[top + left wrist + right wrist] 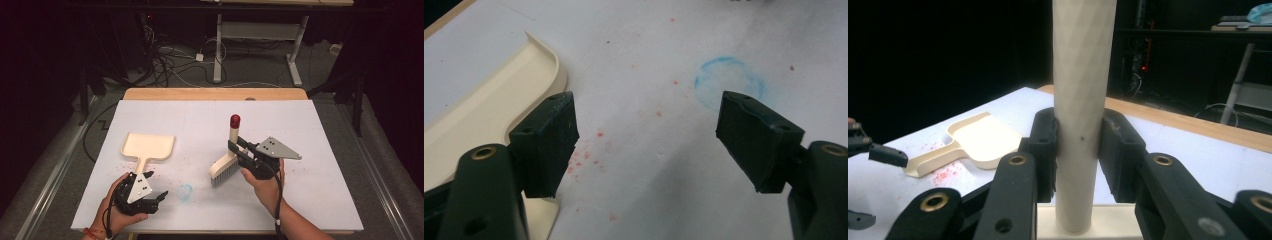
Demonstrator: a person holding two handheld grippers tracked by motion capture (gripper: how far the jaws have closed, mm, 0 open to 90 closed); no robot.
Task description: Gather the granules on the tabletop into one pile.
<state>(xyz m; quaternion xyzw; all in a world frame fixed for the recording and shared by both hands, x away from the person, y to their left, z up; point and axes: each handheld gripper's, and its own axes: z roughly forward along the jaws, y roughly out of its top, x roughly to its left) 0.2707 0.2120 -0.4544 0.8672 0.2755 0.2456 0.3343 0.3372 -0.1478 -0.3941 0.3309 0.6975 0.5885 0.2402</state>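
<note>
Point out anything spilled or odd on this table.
Red crumbs lie scattered on the white table beside the dustpan handle, and a smudged blue ring stains the surface. The right gripper holds the brush.

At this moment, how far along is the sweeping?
Done: the right tool is shut on the brush. In hand: the left tool is open beside the dustpan handle, not gripping it. Left: the red crumbs lie unswept on the table; the pan looks empty.

Cream brush [227, 162] upright, bristles on table, red-capped handle up; cream dustpan [148, 146] flat, left.
</note>
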